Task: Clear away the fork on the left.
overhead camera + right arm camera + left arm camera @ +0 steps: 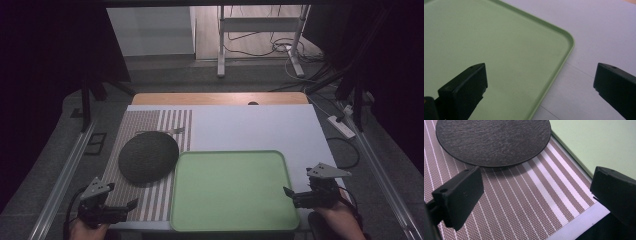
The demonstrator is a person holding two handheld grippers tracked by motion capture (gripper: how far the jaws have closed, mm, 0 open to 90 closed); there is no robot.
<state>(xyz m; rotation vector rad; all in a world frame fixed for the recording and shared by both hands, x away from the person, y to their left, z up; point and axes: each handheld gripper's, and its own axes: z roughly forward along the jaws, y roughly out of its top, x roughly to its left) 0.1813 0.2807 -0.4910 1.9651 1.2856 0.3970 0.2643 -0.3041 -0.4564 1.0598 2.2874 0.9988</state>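
Note:
A dark round plate (148, 156) lies upside down on a brown and white striped placemat (150, 125) at the table's left. A light green tray (232, 190) sits to its right, bare inside. My left gripper (125, 207) hovers at the placemat's near edge, open, with nothing between its jaws. In the left gripper view the plate (494, 141) lies just beyond the wide-apart jaws, over the placemat (524, 202). My right gripper (291, 195) is open at the tray's right edge. In the right gripper view its jaws straddle the tray's rim (554, 75).
A pale sheet (260, 127) covers the wooden table (220, 98). A small light object (175, 131) lies on the placemat behind the plate. A power strip (341, 126) and cables lie on the floor at the right; a metal frame's legs (220, 45) stand beyond the table.

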